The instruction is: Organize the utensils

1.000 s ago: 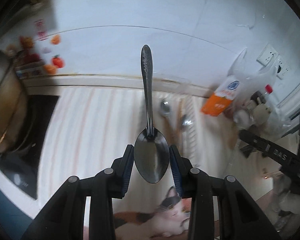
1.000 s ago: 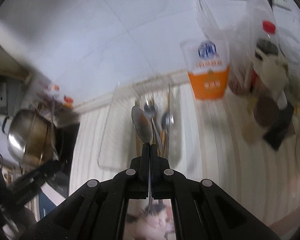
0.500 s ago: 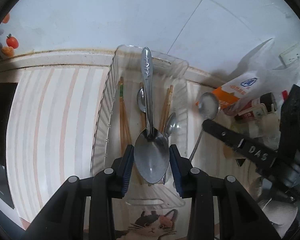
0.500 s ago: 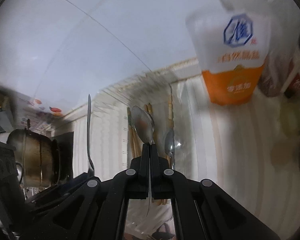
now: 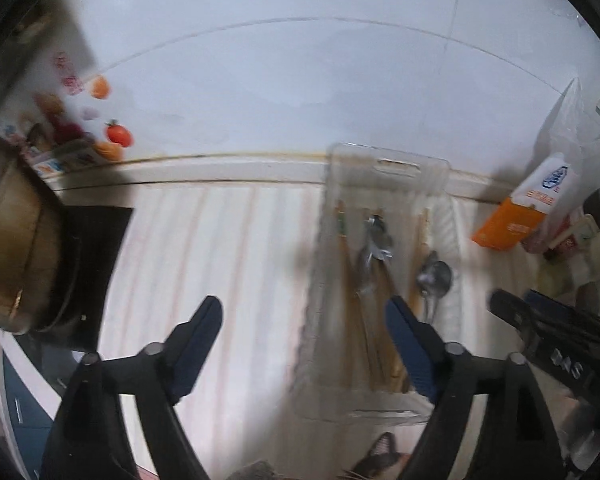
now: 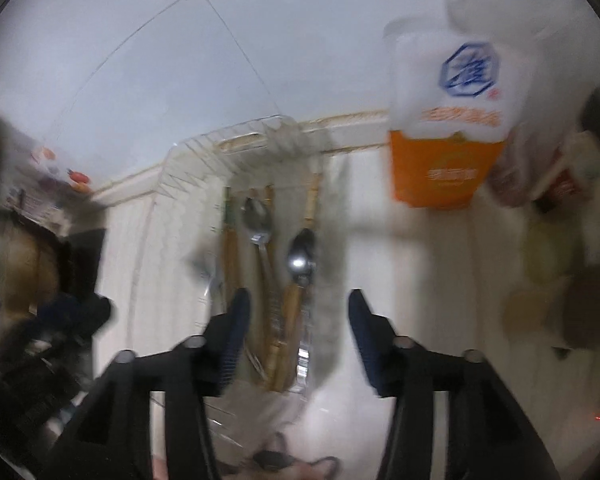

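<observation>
Two hand-held grippers hang over a striped kitchen counter, both tilted steeply down, their jaws spreading apart with nothing between them. The left gripper stands wide, just left of a clear plastic tray set against the white tiled wall. The right gripper opens directly above the tray. Inside it lie wooden chopsticks and metal spoons, side by side along its length; blur hides how many. An orange and white carton stands to the tray's right, a metal pot on the stove well to the left.
</observation>
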The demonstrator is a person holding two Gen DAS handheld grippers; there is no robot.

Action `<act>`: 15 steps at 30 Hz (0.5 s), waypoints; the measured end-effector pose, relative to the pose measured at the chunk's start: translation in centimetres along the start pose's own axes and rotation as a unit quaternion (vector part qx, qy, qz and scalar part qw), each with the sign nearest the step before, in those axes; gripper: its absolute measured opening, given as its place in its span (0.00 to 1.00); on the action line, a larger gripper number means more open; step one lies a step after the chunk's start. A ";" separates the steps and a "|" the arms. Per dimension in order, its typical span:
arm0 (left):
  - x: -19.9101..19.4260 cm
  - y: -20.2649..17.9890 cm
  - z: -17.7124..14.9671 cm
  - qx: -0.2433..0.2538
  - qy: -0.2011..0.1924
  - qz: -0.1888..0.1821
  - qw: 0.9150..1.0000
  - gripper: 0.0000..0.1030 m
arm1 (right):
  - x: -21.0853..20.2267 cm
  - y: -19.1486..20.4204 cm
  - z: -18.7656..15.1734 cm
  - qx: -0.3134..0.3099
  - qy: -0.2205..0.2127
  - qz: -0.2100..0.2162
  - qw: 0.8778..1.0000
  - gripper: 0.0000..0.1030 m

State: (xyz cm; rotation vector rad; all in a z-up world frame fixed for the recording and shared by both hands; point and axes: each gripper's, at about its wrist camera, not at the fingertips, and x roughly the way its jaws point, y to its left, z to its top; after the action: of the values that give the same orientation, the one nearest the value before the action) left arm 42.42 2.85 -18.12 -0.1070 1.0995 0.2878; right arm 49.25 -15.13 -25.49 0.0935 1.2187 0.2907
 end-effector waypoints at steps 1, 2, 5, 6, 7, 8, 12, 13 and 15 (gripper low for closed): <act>-0.2 0.4 -0.5 -0.001 -0.006 0.004 1.000 0.94 | -0.4 0.2 -0.9 -0.010 -0.006 -0.023 1.000 0.65; -0.2 0.8 -0.9 -0.003 -0.010 0.006 1.000 1.00 | -0.7 0.2 -1.5 -0.014 -0.010 -0.036 0.999 0.67; -0.1 1.7 -2.1 -0.009 -0.010 0.015 1.000 1.00 | -1.5 0.2 -3.5 -0.029 -0.022 -0.065 0.997 0.88; -0.1 2.0 -2.6 -0.012 -0.009 0.019 1.000 1.00 | -1.6 0.2 -4.1 -0.033 -0.022 -0.073 0.997 0.95; -0.2 2.0 -2.8 -0.013 -0.009 0.019 1.000 1.00 | -1.7 0.3 -4.7 -0.037 -0.023 -0.078 0.996 0.99; -0.3 2.2 -3.2 -0.014 -0.010 0.022 1.000 1.00 | -1.9 0.3 -5.1 -0.039 -0.024 -0.080 0.996 1.00; -1.3 2.6 -4.3 -0.019 -0.018 0.026 0.999 1.00 | -3.2 0.6 -6.2 -0.048 -0.038 -0.093 0.994 1.00; -1.8 2.8 -4.6 -0.021 -0.021 0.025 0.999 1.00 | -3.6 0.7 -6.5 -0.049 -0.043 -0.095 0.993 1.00; -2.9 3.0 -5.1 -0.023 -0.028 0.023 0.999 1.00 | -4.7 0.8 -7.2 -0.050 -0.053 -0.097 0.993 1.00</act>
State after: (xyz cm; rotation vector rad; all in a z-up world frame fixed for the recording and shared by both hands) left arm 35.97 4.02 -17.69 -0.1145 1.0410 0.3561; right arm 40.87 -16.21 -23.50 -0.0942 1.0976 0.1744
